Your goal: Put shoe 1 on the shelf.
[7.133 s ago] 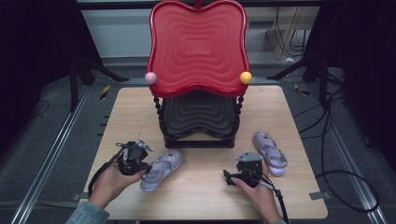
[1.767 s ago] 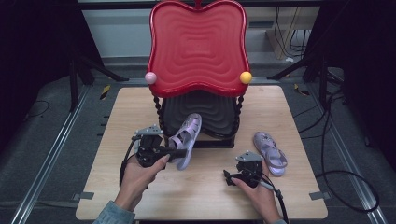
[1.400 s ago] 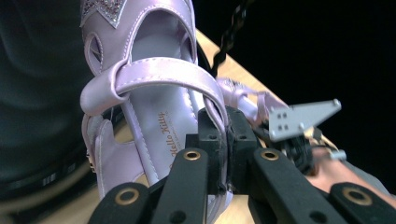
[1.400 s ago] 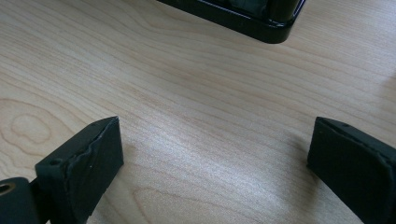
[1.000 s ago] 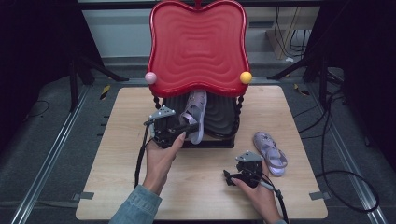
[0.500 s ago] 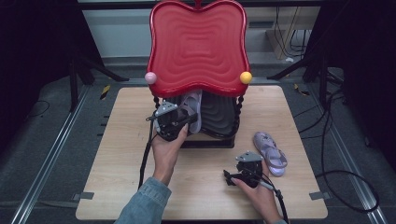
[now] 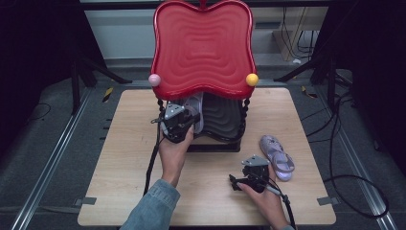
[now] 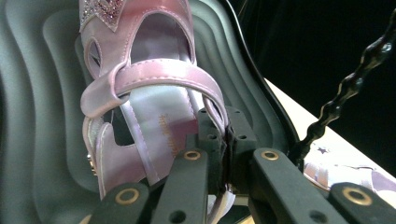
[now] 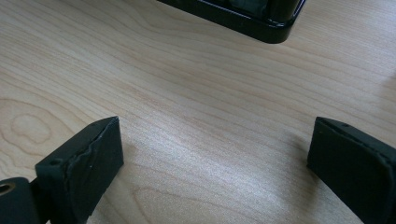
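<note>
At the table's [image 7: 119, 158] ten o'clock, the left gripper [image 7: 184, 122] is clenched on the heel strap of a pink sandal [image 8: 140, 93], which lies over the black lower tray [image 8: 42, 93] under the red tray [image 7: 203, 45]. At five o'clock the right gripper [image 7: 244, 179] rests with jaws released; a second sandal [image 7: 277, 155] lies at its two o'clock.

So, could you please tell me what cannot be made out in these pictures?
- High view: the red tray hides the toe of the held sandal and the back of the black tray.
- Left gripper view: the left gripper covers the sandal's heel; the top edge crops its toe.
- High view: the other sandal is too small for detail.
</note>
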`<control>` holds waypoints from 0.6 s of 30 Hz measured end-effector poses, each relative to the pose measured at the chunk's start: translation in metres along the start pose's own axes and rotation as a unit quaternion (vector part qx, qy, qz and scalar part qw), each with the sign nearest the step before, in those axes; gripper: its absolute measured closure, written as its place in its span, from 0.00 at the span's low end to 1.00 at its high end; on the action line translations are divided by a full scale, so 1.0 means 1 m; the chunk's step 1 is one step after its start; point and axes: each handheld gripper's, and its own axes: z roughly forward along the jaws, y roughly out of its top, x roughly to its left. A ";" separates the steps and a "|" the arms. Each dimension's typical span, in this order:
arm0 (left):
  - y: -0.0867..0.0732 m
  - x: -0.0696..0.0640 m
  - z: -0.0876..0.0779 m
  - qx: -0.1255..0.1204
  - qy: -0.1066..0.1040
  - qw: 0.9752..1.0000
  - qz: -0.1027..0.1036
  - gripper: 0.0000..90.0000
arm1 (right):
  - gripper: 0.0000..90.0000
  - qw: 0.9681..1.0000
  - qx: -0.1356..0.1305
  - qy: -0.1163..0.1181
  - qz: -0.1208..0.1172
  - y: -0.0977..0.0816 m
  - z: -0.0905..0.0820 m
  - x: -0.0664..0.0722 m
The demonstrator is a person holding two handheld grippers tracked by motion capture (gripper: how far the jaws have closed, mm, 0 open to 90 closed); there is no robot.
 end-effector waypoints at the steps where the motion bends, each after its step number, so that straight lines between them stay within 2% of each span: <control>1: 0.000 0.000 0.000 0.000 0.002 1.000 0.000 0.96 | 0.04 1.000 0.000 0.000 0.000 0.000 0.000 0.000; 5: 0.000 0.000 0.002 -0.001 0.012 1.000 0.001 0.96 | 0.04 1.000 0.000 0.000 0.000 0.000 0.000 0.000; 6: 0.001 0.001 0.002 -0.001 0.019 1.000 0.007 0.96 | 0.04 1.000 0.000 0.000 0.000 0.000 0.000 0.000; 7: 0.002 0.005 0.003 -0.001 0.014 0.999 0.033 0.96 | 0.04 1.000 0.000 0.000 0.000 0.000 0.000 0.000; 9: 0.002 0.003 0.003 -0.005 0.021 0.999 0.024 0.96 | 0.04 1.000 0.000 0.000 0.000 0.000 0.000 0.000; 16: 0.003 0.009 0.008 -0.003 0.035 0.999 0.030 0.96 | 0.04 1.000 0.000 0.000 0.000 0.000 0.000 0.000; 17: 0.002 0.006 0.009 -0.004 0.036 0.999 0.013 0.96 | 0.04 1.000 0.000 0.000 0.000 0.000 0.000 0.000; 18: 0.001 0.004 0.008 -0.002 0.078 0.997 -0.001 0.96 | 0.04 1.000 0.000 0.000 0.000 0.000 0.000 0.000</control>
